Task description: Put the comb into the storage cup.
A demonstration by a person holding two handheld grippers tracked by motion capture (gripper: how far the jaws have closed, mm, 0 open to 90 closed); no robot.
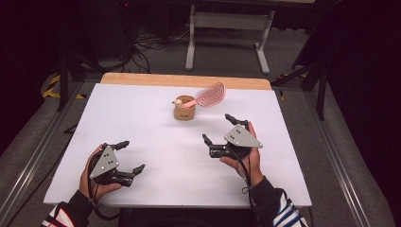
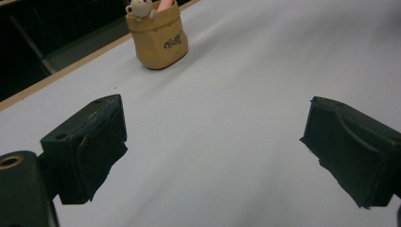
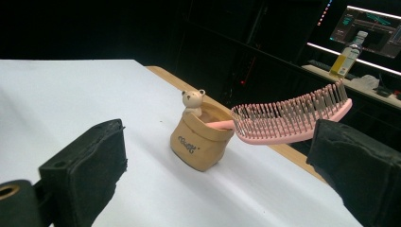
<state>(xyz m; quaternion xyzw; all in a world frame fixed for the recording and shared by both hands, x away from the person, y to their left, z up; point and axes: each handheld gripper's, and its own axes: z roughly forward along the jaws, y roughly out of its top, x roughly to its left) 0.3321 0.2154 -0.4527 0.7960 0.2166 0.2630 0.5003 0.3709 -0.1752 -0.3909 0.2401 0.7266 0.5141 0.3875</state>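
A small tan pot (image 1: 184, 111) with a little bear figure on its rim stands upright near the far middle of the white table (image 1: 142, 127). A pink hairbrush (image 1: 208, 96) rests with its handle in the pot and its bristled head sticking out to the right. My left gripper (image 1: 130, 156) is open near the front left, empty. My right gripper (image 1: 218, 127) is open at the right of centre, empty, a short way in front of the pot. The left gripper view has the pot (image 2: 158, 39) far ahead. The right gripper view shows the pot (image 3: 201, 142) and brush (image 3: 293, 116) beyond its jaws.
A wooden strip (image 1: 184, 80) runs along the table's far edge. Beyond it a white table frame (image 1: 227, 28) and cables lie on the floor. A lit monitor (image 3: 371, 23) and a bottle (image 3: 347, 54) stand on a dark desk in the right gripper view.
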